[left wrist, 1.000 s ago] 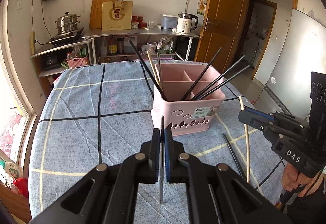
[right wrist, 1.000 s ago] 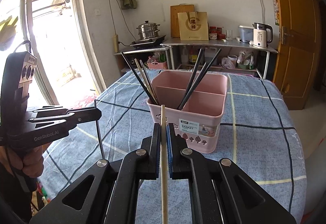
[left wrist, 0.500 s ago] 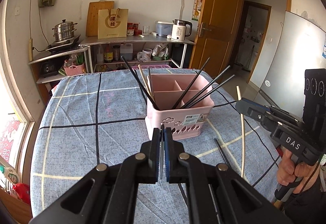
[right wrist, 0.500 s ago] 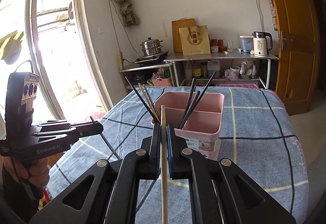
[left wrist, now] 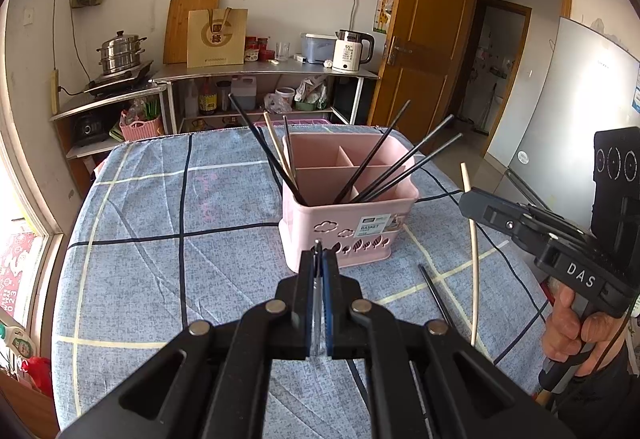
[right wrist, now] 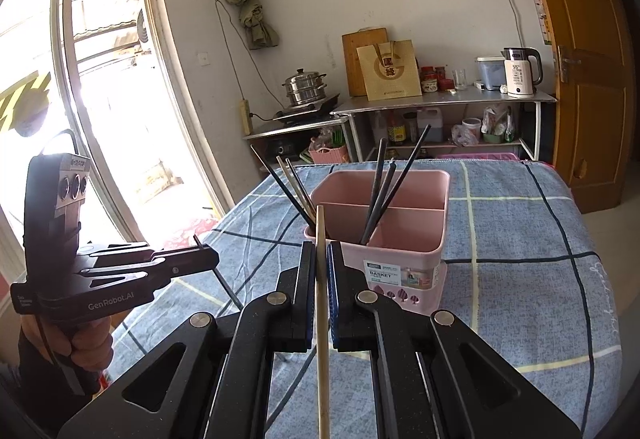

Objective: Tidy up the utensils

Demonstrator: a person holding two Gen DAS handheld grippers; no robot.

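A pink utensil basket (left wrist: pixel 352 217) (right wrist: pixel 404 239) stands mid-table, with dark chopsticks (left wrist: pixel 384 163) and one pale one leaning out of its front compartments. My left gripper (left wrist: pixel 318 255) is shut on a thin dark chopstick (left wrist: pixel 317 279) just short of the basket; in the right wrist view that gripper (right wrist: pixel 208 259) is at the left with the stick (right wrist: pixel 224 285) slanting down. My right gripper (right wrist: pixel 320 251) is shut on a pale wooden chopstick (right wrist: pixel 321 319) in front of the basket; the left wrist view has it (left wrist: pixel 466 201) at the right, its stick (left wrist: pixel 473 263) near upright. One black chopstick (left wrist: pixel 434 291) lies on the cloth.
A blue checked cloth (left wrist: pixel 160 239) covers the table. Behind stand a metal shelf (left wrist: pixel 264 69) with a kettle (left wrist: pixel 352 51), a steamer pot (left wrist: pixel 120 53) and a wooden door (left wrist: pixel 424 39). A fridge (left wrist: pixel 560 111) is at the right. A bright window (right wrist: pixel 100 99) is left of the table.
The right gripper has tilted upward a little, so the basket sits lower in its view and its wooden chopstick stands slightly higher. The left gripper has hardly moved. Both stay shut.
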